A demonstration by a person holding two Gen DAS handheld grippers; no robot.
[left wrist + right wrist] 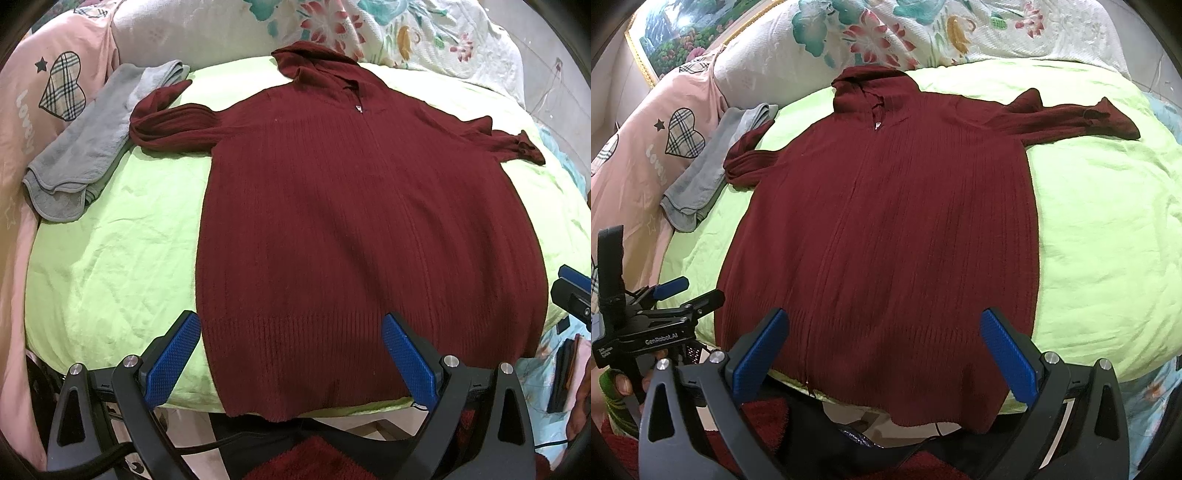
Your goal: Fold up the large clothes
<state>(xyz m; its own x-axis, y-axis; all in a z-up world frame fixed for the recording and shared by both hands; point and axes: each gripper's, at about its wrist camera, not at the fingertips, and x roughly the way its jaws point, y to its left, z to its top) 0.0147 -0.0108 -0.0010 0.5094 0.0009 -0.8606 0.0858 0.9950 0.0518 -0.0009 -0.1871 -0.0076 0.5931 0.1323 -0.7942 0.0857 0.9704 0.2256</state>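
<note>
Right, your left gripper [291, 354] is spread wide and holding nothing, hovering over the hem of the maroon hooded knit cardigan [354, 221]; your right gripper [884, 350] is just as wide and empty, over the hem nearer the garment's other side. Both sit at the near edge of the bed, where the hem hangs slightly past the lime-green sheet [110, 266]. Open sheet on both flanks, more on the right. Left side is tighter: a folded grey towel [85, 147] lies beside the left sleeve, cuff touching or overlapping it, with a pink quilt [37, 110] just beyond. Floral bedding [886, 33] is bunched behind the hood. Cardigan lies flat, front up, zipped, sleeves out sideways, cuffs crumpled, hood folded at the far end.
</note>
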